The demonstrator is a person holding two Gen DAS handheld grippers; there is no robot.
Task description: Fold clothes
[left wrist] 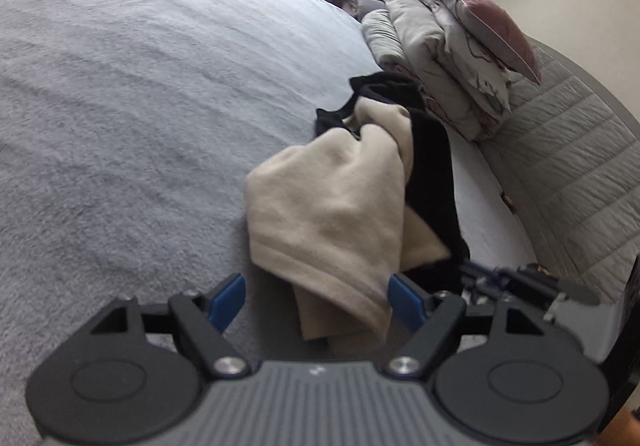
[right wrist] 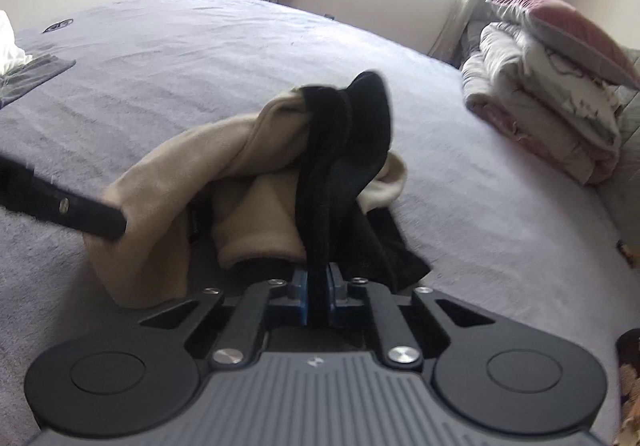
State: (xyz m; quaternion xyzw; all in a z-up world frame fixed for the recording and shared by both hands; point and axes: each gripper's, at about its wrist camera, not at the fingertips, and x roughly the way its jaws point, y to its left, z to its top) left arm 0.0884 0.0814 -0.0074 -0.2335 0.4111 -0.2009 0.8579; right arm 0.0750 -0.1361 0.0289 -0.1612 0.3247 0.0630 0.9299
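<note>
Pickup step: right claw [right wrist: 318, 300] clenched on black garment [right wrist: 344, 149], lower centre; left claw [left wrist: 316, 300] released around beige garment [left wrist: 332, 205]. Next: separate them, spread on bed [right wrist: 200, 57].

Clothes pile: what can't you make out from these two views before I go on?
- Black garment: right wrist view, its type and full shape are lost in bunched folds; the right gripper is shut on one fold.
- Beige garment: left wrist view, its lower edge is hidden behind the open left gripper.
- Items at the bed's left edge: right wrist view, cut off by the frame.
</note>
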